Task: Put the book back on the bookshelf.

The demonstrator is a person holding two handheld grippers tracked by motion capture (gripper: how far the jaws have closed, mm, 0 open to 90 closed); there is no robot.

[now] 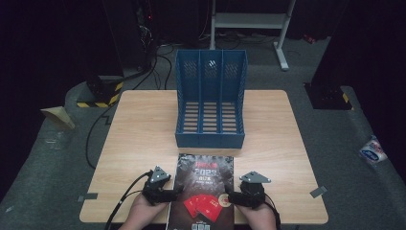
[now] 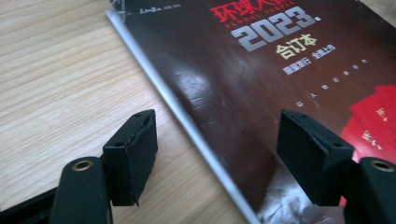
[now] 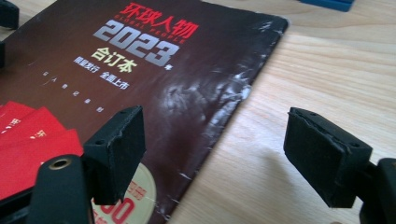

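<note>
A dark magazine (image 1: 203, 184) with "2023" and red cards on its cover lies flat at the table's near edge. My left gripper (image 1: 174, 191) rests low at the magazine's left edge. In the left gripper view its jaws (image 2: 217, 154) stand open and straddle that white-paged edge of the magazine (image 2: 261, 79), one over wood, one over the cover. My right gripper (image 1: 232, 196) sits at the right edge. In the right gripper view it (image 3: 215, 154) is open too, its left jaw over the worn cover (image 3: 140, 74), its right jaw over bare wood. No pad presses on anything.
A blue three-slot file rack (image 1: 210, 100) stands upright just beyond the magazine, in the middle of the wooden table (image 1: 139, 129). Bare wood lies to either side of the rack. Cables trail from both grippers off the near edge.
</note>
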